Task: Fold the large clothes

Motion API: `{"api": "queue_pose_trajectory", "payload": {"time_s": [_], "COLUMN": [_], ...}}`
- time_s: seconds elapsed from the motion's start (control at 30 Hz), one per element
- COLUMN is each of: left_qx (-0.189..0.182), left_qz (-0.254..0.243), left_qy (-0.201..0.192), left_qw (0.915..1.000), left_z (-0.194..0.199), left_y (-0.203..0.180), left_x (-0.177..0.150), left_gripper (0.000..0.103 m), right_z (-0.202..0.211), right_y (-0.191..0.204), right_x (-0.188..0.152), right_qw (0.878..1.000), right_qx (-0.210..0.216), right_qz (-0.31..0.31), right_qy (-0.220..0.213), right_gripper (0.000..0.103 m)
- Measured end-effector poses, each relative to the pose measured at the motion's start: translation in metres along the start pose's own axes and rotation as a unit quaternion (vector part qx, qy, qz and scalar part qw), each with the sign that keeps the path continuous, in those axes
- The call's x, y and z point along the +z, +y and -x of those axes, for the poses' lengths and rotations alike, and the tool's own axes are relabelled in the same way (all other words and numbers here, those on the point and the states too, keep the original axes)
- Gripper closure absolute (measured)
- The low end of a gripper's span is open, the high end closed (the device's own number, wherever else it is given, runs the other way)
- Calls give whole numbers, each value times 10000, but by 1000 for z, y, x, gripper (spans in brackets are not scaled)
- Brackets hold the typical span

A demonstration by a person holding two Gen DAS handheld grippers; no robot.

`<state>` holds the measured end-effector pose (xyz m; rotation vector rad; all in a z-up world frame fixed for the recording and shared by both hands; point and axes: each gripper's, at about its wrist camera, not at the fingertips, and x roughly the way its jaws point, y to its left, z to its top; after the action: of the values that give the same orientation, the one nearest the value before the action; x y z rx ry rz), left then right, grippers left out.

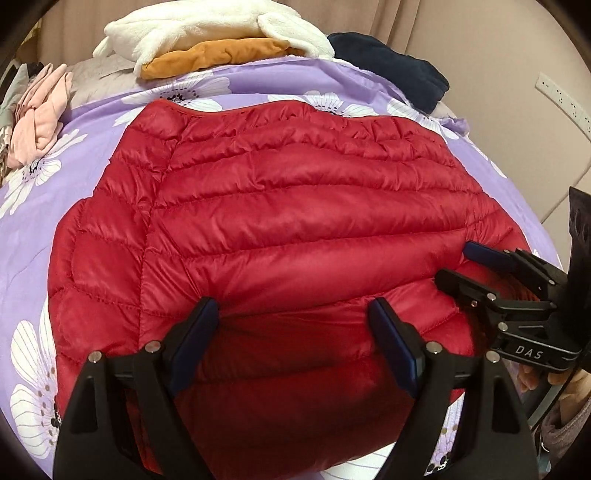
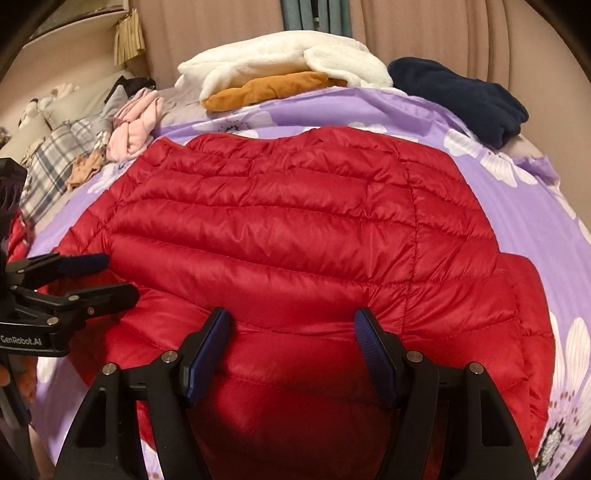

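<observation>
- Red quilted down jacket (image 1: pixel 295 221) lies spread on the bed, on a lilac floral cover (image 1: pixel 29 236). Far edge points to 12 o'clock, near hem at 6 o'clock under both tools.
- Near hem looks doubled: a puffed fold line runs across just ahead of the fingertips. My reading: a fold toward 12 o'clock is in hand or being set up. Cannot tell how many folds are done.
- Left tool (image 1: pixel 291 332): jaws wide, padded fingers (image 1: pixel 195 332) straddling the near hem. Fabric sits between them, pads not clearly pressing. Not a firm grip by the look of it.
- Right tool (image 2: pixel 293 343): jaws moderately wide, same stance over the hem, nothing clamped.
- Each wrist view shows the other tool coming in from the side: the right tool at 3 o'clock in the left view, the left tool at 9 o'clock in the right view. Both angled down onto the jacket, side by side along one edge, likely so a wide garment lifts evenly.
- Person's fingertips (image 1: pixel 532 373) just visible behind the right tool's handle.
- At 12 o'clock, well apart from the jacket: white fleece (image 1: pixel 207 33) over a mustard garment (image 1: pixel 214 59), navy fleece (image 1: pixel 391 62) at 1 o'clock, pink clothes (image 1: pixel 40 114) at 10 o'clock. Probably waiting or finished pieces.
</observation>
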<state>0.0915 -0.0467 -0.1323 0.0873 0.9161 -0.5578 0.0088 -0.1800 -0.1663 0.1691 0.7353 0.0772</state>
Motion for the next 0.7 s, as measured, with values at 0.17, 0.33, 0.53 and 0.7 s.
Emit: {"api": "queue_pose_trajectory", "payload": {"time_s": [0.17,0.33,0.53,0.7], "left_qx": [-66,68,268,86], "left_qz": [264,626,913,1092], "left_qy": [40,-301,-189,-89], "left_qw": [9996,9976,9953,9939], "left_z": [17,54,60,53], "left_y": [7,27,53,58], "left_x": [2,-4,-27,-38], "left_gripper": [19,19,19,19], "right_z": [12,38,57,37], "right_y": [0,-9,-35,-49], "right_x": [2,1,-12,-32], "right_qw": [10000,9994,9975,9965], "right_qx": [21,-58,-290,-209], "right_qz": [-75,-229,-557,-813], "right_qy": [8,-249,-315,-3], "right_gripper": [34,34,34,34]}}
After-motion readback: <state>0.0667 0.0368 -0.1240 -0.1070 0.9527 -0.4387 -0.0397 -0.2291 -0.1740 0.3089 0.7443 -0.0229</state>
